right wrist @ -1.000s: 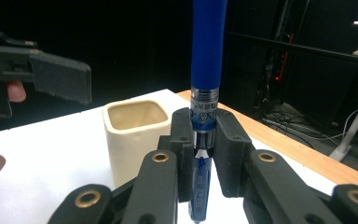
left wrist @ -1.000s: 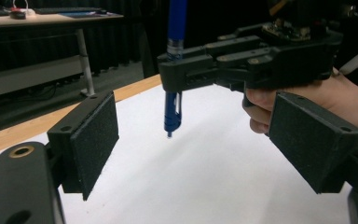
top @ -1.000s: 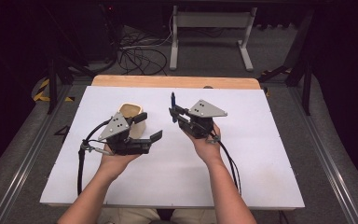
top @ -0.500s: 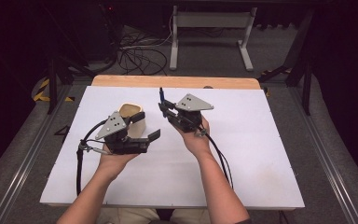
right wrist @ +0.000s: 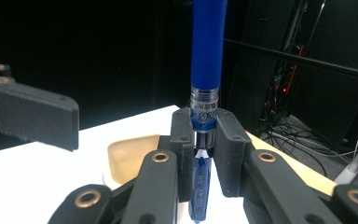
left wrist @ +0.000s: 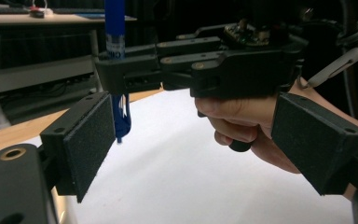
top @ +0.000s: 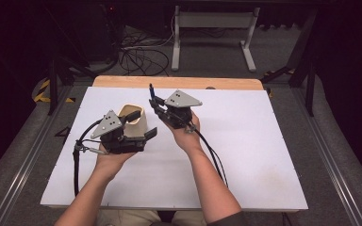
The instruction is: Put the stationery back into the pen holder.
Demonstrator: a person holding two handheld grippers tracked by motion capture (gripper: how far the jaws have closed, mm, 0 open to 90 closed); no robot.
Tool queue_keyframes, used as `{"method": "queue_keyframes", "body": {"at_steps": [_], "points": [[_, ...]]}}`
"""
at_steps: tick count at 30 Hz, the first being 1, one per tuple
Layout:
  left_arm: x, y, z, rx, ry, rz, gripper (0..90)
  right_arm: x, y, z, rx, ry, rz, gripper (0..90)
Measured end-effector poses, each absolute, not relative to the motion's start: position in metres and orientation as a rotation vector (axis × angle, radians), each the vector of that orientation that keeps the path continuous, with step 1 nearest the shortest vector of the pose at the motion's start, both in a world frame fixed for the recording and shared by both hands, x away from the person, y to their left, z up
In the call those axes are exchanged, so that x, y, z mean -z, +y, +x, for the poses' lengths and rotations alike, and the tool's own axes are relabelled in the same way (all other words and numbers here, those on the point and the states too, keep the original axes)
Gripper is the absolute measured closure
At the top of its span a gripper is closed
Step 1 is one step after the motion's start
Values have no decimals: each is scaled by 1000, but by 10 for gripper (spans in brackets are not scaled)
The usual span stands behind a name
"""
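My right gripper [top: 155, 101] is shut on a blue pen [top: 151, 90], which stands upright over the white table top. In the right gripper view the pen [right wrist: 208, 60] rises between the two pads of that gripper [right wrist: 200, 140]. A beige cup [top: 134, 120] stands just left of it, open side up, and the right gripper view has the cup [right wrist: 126, 156] below the pen. My left gripper [top: 147, 135] rests beside the cup with its jaws wide apart and nothing between them. From the left gripper [left wrist: 200, 144], the pen [left wrist: 116, 46] hangs in the other gripper just ahead.
The white sheet [top: 254, 141] covers the table, with a strip of bare wood [top: 217, 83] along the far edge. Cables [top: 212, 155] trail from both grippers toward the person. Past the table are a metal stand [top: 212, 28] and floor cables [top: 136, 52].
My right gripper has carried the pen leftwards, closer to the beige cup. The left gripper and the cup have stayed where they were.
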State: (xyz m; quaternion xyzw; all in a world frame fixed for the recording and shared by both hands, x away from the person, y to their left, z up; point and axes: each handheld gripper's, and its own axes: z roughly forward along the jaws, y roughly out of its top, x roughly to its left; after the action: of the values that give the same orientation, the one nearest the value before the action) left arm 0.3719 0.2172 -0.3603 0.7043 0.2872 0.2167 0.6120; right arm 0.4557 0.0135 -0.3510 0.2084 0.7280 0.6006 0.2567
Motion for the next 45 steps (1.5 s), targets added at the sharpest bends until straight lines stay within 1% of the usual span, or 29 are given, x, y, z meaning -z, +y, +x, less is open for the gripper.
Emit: {"method": "queue_keyframes", "body": {"at_steps": [8,27,45], "points": [[365,221,376,-508,694,1631,149,353,30,460,-1640,1958,559,793],[361,227,373,-509,691,1606,150,362,56,472,-1767,1987,548,793],[360,228,372,-509,685,1607,155,375,72,475,-1742,2051,532,792]]}}
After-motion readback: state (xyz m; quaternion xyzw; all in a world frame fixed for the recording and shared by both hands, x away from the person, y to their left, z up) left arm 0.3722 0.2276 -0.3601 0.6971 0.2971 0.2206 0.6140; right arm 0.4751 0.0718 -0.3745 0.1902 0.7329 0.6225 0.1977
